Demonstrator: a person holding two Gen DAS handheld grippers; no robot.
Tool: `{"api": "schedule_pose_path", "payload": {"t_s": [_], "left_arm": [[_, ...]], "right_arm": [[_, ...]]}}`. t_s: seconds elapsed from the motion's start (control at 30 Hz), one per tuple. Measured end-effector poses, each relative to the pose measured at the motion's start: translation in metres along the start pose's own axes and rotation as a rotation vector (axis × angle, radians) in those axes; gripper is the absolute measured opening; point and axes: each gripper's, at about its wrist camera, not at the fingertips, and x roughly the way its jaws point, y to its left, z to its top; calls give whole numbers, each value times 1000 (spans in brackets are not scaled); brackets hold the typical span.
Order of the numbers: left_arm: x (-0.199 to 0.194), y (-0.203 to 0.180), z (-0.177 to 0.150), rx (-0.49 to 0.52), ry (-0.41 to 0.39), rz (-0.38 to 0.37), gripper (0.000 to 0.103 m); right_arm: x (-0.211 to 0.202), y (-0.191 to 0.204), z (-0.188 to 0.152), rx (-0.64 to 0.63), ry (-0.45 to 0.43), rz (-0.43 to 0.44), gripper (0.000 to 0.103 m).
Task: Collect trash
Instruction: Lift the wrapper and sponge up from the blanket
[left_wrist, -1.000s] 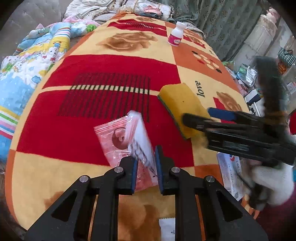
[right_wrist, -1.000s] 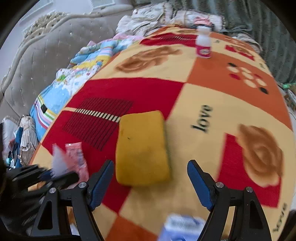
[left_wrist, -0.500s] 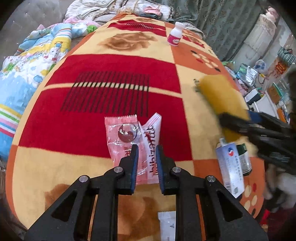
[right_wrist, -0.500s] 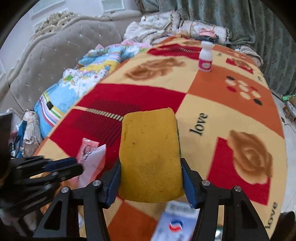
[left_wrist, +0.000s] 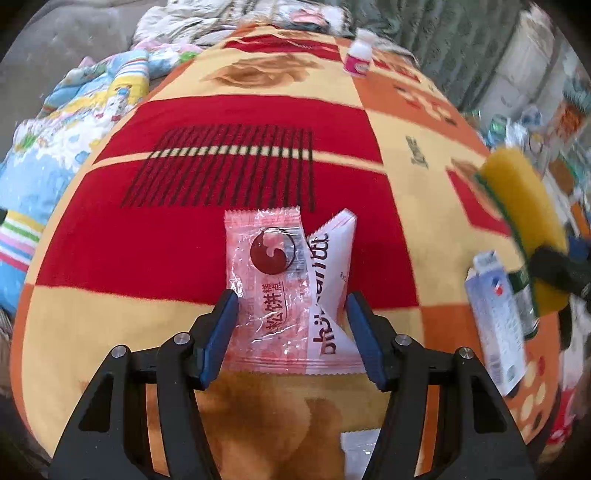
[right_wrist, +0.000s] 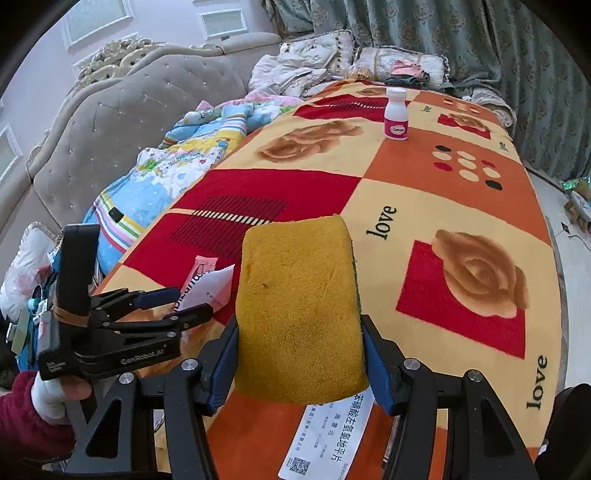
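Observation:
Two snack wrappers lie flat on the patterned blanket, a clear pink one (left_wrist: 267, 280) and a white one (left_wrist: 332, 291) overlapping it. My left gripper (left_wrist: 291, 332) is open, its jaws spread on either side of the wrappers' near end. It also shows in the right wrist view (right_wrist: 184, 306), with the wrappers (right_wrist: 207, 284) beside it. My right gripper (right_wrist: 299, 354) is shut on a yellow sponge (right_wrist: 299, 310) and holds it lifted above the blanket. The sponge shows at the right of the left wrist view (left_wrist: 521, 214).
A white medicine box (right_wrist: 328, 439) lies under the sponge, also in the left wrist view (left_wrist: 495, 321). A white bottle with a pink label (right_wrist: 396, 114) stands far back. A small white packet (left_wrist: 360, 448) lies near the front edge. Quilts (right_wrist: 166, 177) and a sofa (right_wrist: 122, 125) are on the left.
My left gripper has opened and let go of the wrappers, which now lie flat. My right gripper closed on the sponge and lifted it off the blanket.

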Motion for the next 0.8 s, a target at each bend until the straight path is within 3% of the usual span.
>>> {"api": "schedule_pose_path", "payload": {"t_s": [0.03, 0.07, 0.2, 0.53, 0.8], "left_arm": [[-1, -1, -1, 13, -5, 1, 49], [-2, -1, -3, 24, -5, -6, 30], [-10, -1, -4, 10, 17, -65, 7], [-47, -43, 15, 70, -64, -133, 7], [-56, -56, 19, 66, -62, -164, 6]], "right_arm": [[-1, -1, -1, 2, -1, 2, 58], [-2, -2, -1, 6, -3, 4, 58], [-7, -4, -5, 16, -8, 8, 58], [-34, -21, -15, 52, -50, -15, 59], [-54, -47, -27, 104, -73, -36, 59]]}}
